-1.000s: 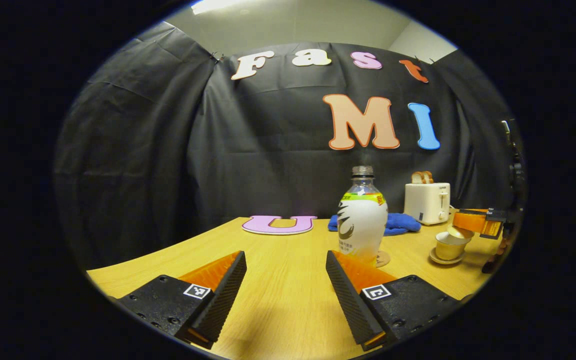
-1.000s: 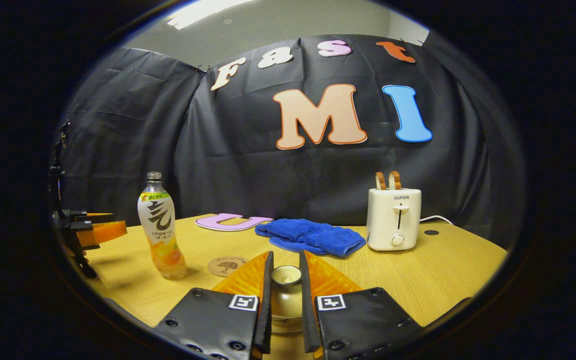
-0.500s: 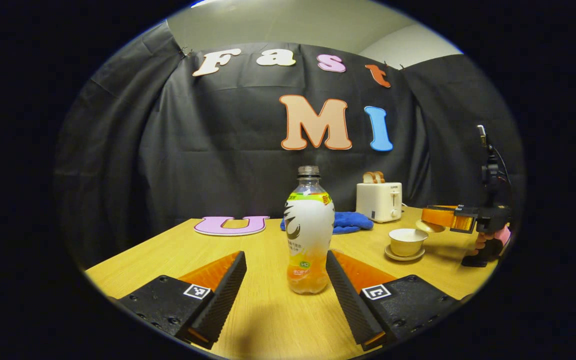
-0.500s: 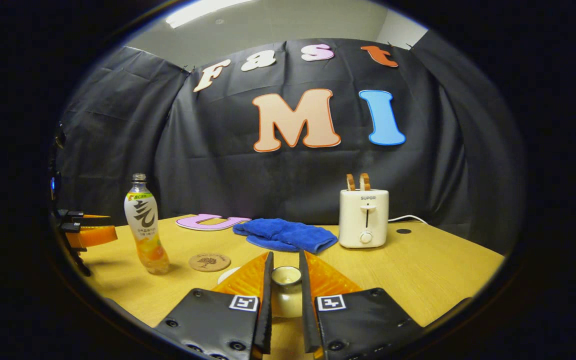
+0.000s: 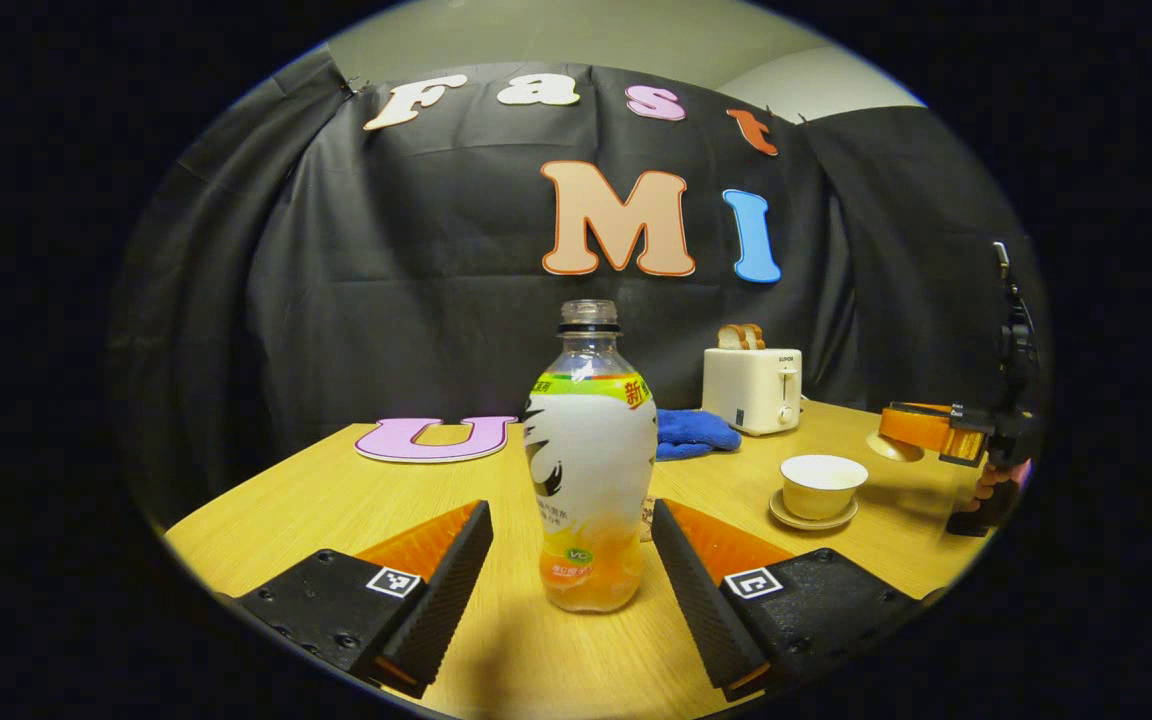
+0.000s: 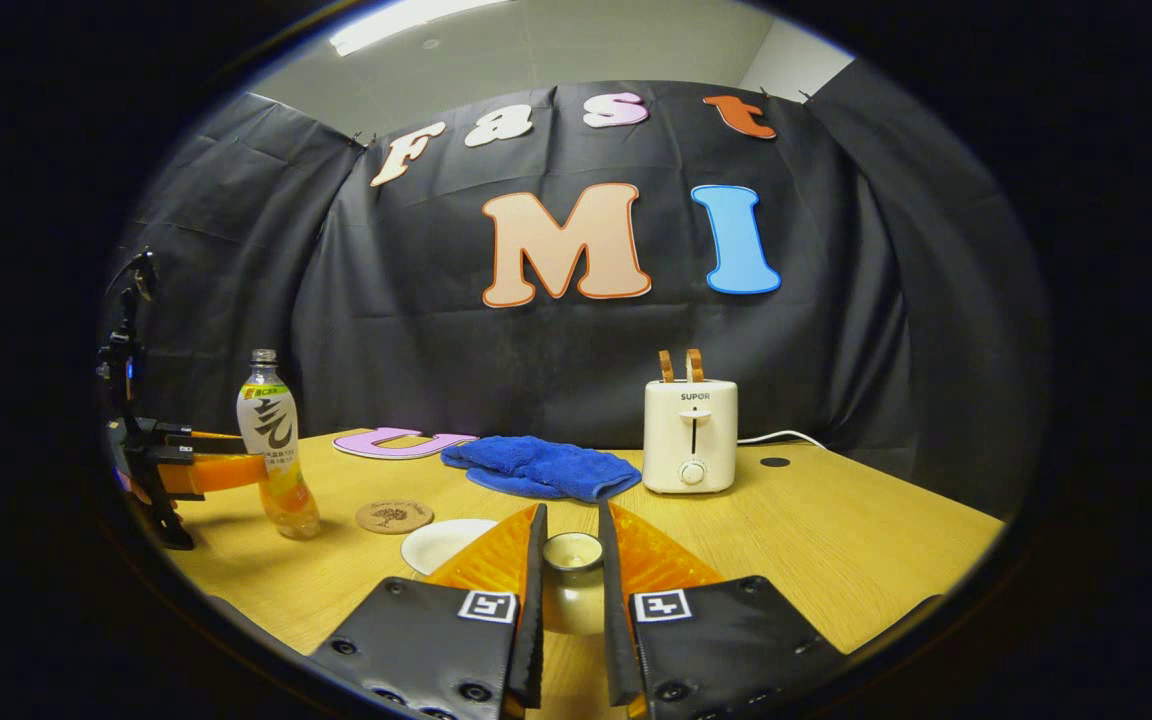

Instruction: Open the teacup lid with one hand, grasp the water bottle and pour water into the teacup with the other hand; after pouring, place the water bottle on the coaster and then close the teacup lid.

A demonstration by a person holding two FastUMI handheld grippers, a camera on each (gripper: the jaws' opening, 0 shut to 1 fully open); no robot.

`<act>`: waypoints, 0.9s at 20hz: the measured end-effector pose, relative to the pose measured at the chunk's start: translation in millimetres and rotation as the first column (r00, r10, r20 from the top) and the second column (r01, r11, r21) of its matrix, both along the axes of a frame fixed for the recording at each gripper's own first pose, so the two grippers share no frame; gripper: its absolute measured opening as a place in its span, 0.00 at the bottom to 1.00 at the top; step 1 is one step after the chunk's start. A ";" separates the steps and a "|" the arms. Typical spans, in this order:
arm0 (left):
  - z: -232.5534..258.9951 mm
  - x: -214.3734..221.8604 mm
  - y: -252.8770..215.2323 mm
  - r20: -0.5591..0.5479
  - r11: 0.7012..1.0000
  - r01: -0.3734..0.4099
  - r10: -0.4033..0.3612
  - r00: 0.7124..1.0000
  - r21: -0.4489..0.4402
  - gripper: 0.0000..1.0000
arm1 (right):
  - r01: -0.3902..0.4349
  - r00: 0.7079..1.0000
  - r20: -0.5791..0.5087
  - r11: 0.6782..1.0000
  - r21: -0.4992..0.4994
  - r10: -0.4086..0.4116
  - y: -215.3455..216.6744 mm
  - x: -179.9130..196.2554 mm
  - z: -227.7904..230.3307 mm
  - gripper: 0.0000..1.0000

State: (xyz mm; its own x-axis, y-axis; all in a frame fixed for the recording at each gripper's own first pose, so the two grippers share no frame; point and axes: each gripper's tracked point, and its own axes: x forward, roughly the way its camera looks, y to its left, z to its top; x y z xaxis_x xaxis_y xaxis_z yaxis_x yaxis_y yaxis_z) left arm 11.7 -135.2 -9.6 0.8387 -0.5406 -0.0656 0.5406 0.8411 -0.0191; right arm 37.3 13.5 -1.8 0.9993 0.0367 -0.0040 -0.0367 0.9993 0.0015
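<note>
Closer now, L gripper [image 5: 571, 560] fingers spread round water bottle [image 5: 591, 460]; R gripper [image 6: 570, 590] pinching teacup lid [image 6: 572, 552].

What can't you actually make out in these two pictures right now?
- Coaster: in the left gripper view the water bottle hides nearly all of it.
- Teacup: its depth stays hidden in the left gripper view, so any liquid can't be told; in the right gripper view the right gripper covers most of it.
- Teacup lid: its lower part sits hidden between the jaws.
- Bottle label print: too small.
</note>
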 end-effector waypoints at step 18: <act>-12.9 35.2 -34.6 -0.054 0.998 -0.013 0.017 0.998 0.066 0.65 | 0.031 1.000 -0.002 1.000 0.000 -0.031 -28.4 -1.4 0.6 0.29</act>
